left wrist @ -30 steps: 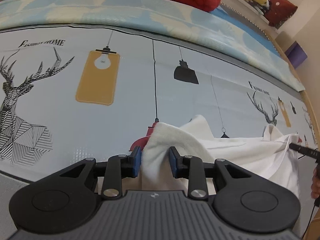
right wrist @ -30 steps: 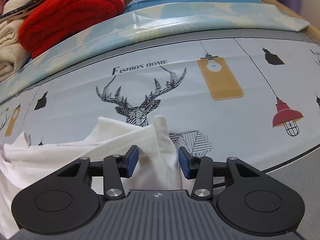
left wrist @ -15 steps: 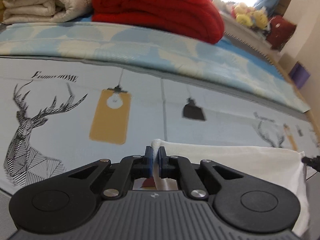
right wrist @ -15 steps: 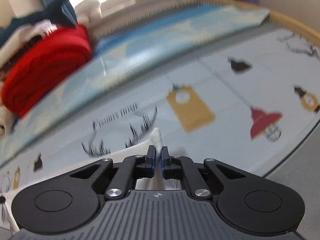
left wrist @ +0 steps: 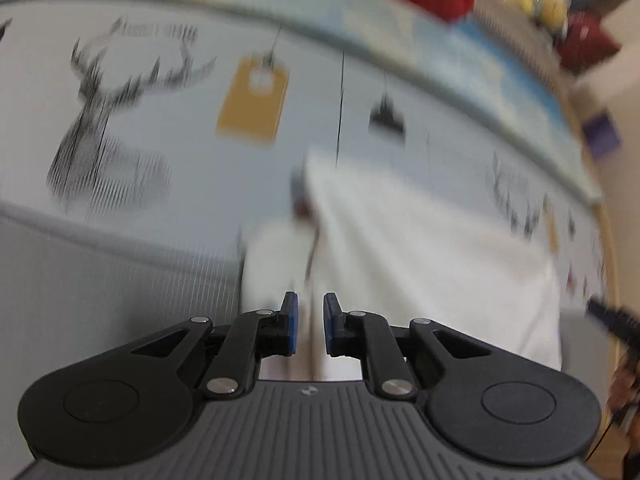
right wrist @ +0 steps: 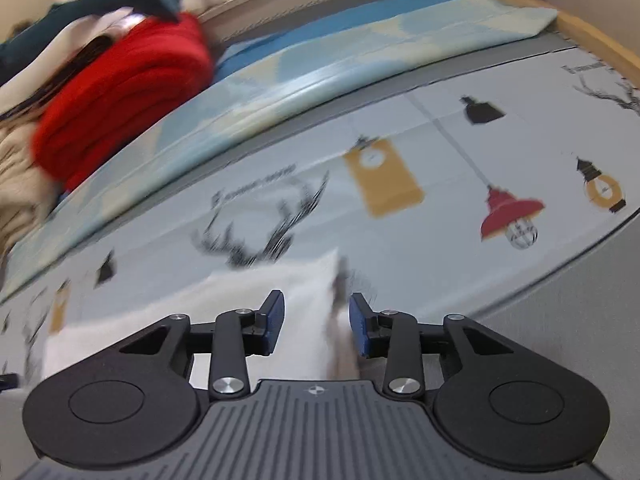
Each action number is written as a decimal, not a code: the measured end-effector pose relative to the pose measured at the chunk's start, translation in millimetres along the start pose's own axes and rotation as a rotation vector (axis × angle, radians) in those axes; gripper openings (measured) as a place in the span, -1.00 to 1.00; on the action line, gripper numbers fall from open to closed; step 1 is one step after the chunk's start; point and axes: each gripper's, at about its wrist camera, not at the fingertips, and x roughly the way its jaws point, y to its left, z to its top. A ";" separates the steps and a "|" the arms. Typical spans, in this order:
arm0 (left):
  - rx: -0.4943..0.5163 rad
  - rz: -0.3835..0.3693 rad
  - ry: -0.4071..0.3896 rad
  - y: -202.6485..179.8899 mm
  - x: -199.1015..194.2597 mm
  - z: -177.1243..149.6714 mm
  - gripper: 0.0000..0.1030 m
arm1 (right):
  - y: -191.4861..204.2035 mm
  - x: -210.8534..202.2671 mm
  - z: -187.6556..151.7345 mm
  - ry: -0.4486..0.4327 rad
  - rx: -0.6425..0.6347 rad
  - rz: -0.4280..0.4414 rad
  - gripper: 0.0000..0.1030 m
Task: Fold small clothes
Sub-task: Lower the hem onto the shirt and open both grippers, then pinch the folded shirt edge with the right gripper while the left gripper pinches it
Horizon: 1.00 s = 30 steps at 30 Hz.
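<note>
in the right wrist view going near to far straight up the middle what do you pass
right gripper → white garment → deer print on the printed mat → grey strip → pale blue patterned blanket

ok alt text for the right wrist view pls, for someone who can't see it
The right gripper is open, its blue-padded fingers either side of a white garment lying on a printed mat with deer and lamp motifs. A folded red blanket sits behind, upper left; the picture is motion-blurred.

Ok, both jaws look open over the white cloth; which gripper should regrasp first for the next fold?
Probably left: left gripper has white cloth directly between its jaws; right gripper straddles only its edge.
</note>
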 end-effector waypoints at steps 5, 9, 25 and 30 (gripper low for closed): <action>0.084 -0.013 0.036 -1.9 -23.1 -43.7 -0.72 | 5.4 -46.3 -29.2 0.061 -0.086 0.031 -0.17; 0.087 -0.052 0.094 -1.0 -2.4 -69.5 -0.72 | 3.8 -67.9 -59.7 0.087 -0.138 0.016 -0.02; 0.155 -0.013 0.158 -12.5 28.4 -76.5 -0.72 | -4.0 -20.8 -115.3 0.291 -0.122 -0.091 -0.02; 0.213 -0.006 0.164 -15.3 28.9 -83.0 -0.91 | -3.7 -10.0 -121.8 0.316 -0.161 -0.098 -0.02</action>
